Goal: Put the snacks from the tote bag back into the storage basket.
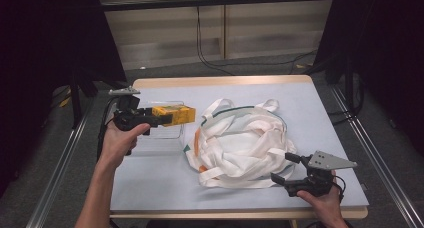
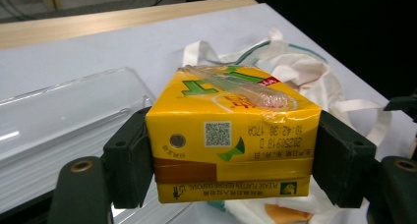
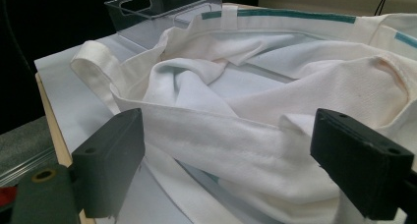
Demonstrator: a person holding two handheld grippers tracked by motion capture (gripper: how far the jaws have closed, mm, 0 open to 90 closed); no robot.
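We have the yellow drink carton (image 2: 231, 140) clamped between the jaws of the left gripper (image 1: 159, 119), its pads pressing the two narrow ends, and it hangs in the air over the clear plastic bin (image 1: 165, 130) near the table's (image 1: 150, 188) left edge, just short of the white cloth bag (image 1: 240, 143) that lies crumpled in the middle. The right gripper (image 1: 286, 168) waits near the front right corner with its jaws wide apart and nothing pinched; a band of the bag's hem (image 3: 231, 145) runs across between them, but the pads stand clear of it. We judge the step in hand to be carrying the carton across to the bag, so we would keep the squeeze steady and the carton level, since the straw (image 2: 241, 89) in its wrapper lies along the top face and could snag on a strap. It would likely help to close our right gripper on that hem and lift it first, so the mouth gapes before the carton arrives. We cannot make out where the bag's opening truly lies among the folds and looped handles. The bin's near wall is hard to trace because it is see-through, and the left gripper view cuts off the carton's underside.
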